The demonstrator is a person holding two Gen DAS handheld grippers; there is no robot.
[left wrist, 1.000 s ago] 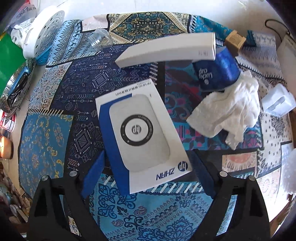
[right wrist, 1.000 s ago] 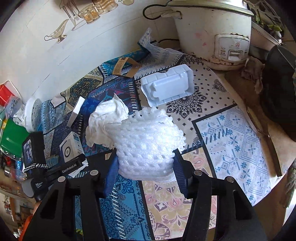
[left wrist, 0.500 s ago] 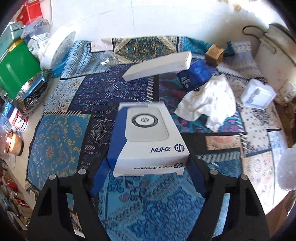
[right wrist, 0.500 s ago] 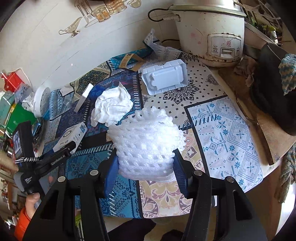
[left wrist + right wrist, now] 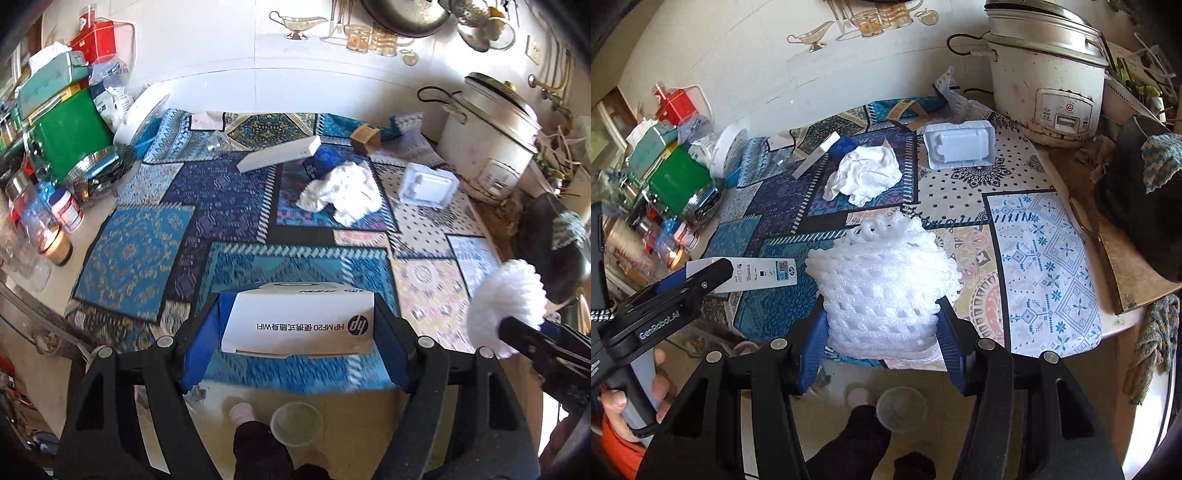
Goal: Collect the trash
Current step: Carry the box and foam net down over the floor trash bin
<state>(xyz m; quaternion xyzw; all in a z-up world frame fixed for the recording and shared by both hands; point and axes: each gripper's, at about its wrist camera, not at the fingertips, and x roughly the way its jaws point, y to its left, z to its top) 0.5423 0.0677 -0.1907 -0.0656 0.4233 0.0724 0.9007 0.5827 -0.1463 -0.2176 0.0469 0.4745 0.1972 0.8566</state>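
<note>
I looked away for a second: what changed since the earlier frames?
Both grippers lifted back off the table: the left gripper carried the HP box up, the right gripper the foam net. The crumpled tissue and white tray stayed put.

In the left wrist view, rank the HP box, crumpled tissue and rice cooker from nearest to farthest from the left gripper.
1. HP box, held between the left gripper's fingers.
2. Crumpled tissue, mid-table, ahead.
3. Rice cooker, far right corner.
</note>
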